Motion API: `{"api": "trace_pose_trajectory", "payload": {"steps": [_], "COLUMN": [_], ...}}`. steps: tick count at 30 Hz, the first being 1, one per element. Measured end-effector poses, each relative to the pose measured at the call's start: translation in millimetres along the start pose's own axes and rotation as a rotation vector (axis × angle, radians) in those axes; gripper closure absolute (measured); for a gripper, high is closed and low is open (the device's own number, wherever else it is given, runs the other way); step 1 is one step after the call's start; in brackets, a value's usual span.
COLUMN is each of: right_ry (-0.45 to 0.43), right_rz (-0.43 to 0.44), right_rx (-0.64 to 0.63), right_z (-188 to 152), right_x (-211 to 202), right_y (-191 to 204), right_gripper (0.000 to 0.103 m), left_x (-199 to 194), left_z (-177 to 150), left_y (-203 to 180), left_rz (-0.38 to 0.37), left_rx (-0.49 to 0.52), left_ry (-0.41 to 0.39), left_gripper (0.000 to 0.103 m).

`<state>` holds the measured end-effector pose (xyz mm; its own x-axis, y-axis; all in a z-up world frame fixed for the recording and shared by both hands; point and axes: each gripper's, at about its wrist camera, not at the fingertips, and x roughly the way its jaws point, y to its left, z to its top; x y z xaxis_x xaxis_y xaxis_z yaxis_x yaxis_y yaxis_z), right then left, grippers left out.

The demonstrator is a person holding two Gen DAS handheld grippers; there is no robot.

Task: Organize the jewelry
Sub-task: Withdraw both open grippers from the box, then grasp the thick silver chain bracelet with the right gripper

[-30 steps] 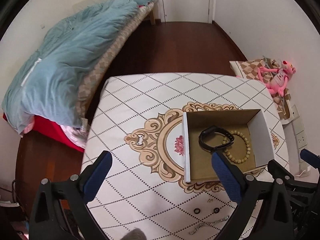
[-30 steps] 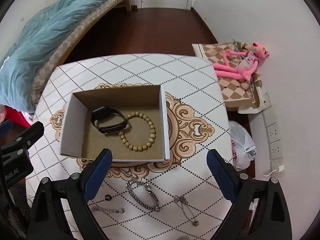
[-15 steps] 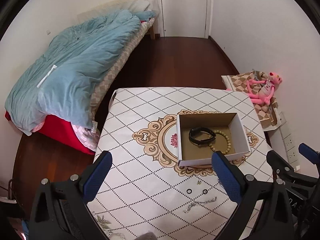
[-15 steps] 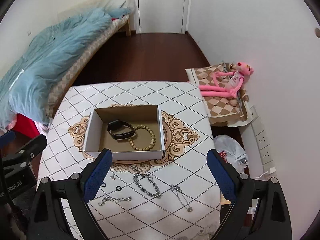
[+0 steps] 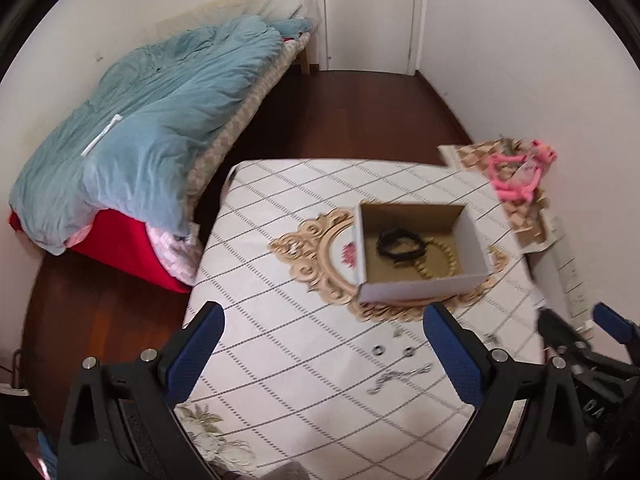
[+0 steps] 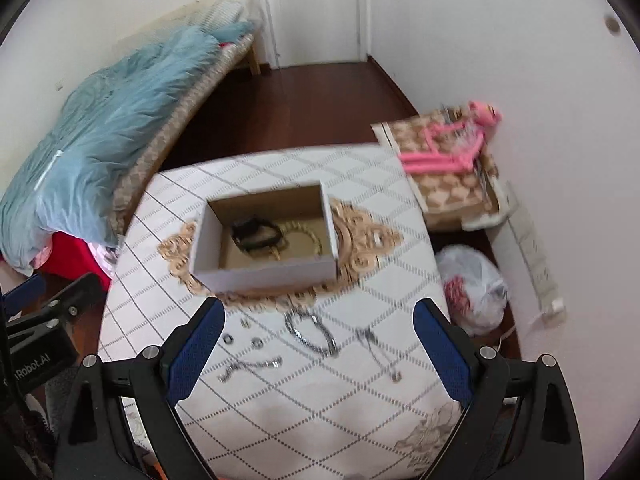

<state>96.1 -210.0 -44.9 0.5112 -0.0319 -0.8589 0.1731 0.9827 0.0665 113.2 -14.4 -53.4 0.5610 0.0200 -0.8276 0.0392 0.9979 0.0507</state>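
Observation:
An open cardboard box [image 6: 264,270] [image 5: 420,291] stands mid-table on the patterned cloth. Inside lie a black wristband [image 6: 256,234] [image 5: 400,245] and a tan bead bracelet [image 6: 308,236] [image 5: 438,258]. In front of the box, loose on the cloth, are a silver chain bracelet [image 6: 312,330], a thin chain [image 6: 250,366] [image 5: 400,376], a pendant chain [image 6: 378,350] and two small rings [image 6: 242,340] [image 5: 392,350]. My left gripper [image 5: 324,354] and right gripper [image 6: 318,350] are both open and empty, held well above the near table edge.
A bed with a blue duvet [image 5: 152,120] fills the left side. A pink plush toy [image 6: 460,140] lies on a checked cushion by the right wall. A white plastic bag [image 6: 472,288] sits on the floor beside the table. A shut door [image 5: 368,12] is at the back.
Both grippers have pulled back and up from the box, so the table looks smaller and more of the room shows. The jewelry has not moved.

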Motion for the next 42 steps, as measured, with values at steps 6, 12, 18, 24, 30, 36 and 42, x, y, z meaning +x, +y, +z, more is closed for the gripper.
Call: {"api": "trace_pose_trajectory", "payload": {"steps": [6,12,18,24,30,36,42], "right_ry": [0.136,0.209,0.225,0.217,0.219,0.225,0.209], "right_rz": [-0.026,0.023,0.041,-0.003,0.02,0.069,0.059], "right_rx": [0.121,0.197,0.145,0.063,0.033,0.095,0.127], "right_z": [-43.5,-71.4,-67.6,-65.3,-68.8,-87.4,-98.3], "right_x": [47.0,92.7,137.3,163.1,158.8,130.7,118.7], "right_y": [-40.0,-64.4,-44.8,-21.0,-12.7,-32.7,-48.5], "right_gripper": [0.006,0.017,0.047,0.064,0.092,0.092,0.092], "left_x": [44.7,89.1,114.5,123.9,128.3,127.3,136.3], "left_z": [-40.9,-72.7,-80.7,-82.7,-91.6,-101.5,-104.5], "left_y": [-8.4,-19.3,-16.8,-8.6,-7.8,-24.4,-56.5], "left_rz": [0.029,0.05,0.083,0.101,0.064,-0.033,-0.119], "left_rx": [0.048,0.099,0.107,0.104,0.112,0.161,0.231], "left_ry": [0.102,0.187,0.223,0.247,0.277,0.28,0.289], "left_gripper": [0.001,0.001,0.001,0.002,0.002,0.002,0.003]}}
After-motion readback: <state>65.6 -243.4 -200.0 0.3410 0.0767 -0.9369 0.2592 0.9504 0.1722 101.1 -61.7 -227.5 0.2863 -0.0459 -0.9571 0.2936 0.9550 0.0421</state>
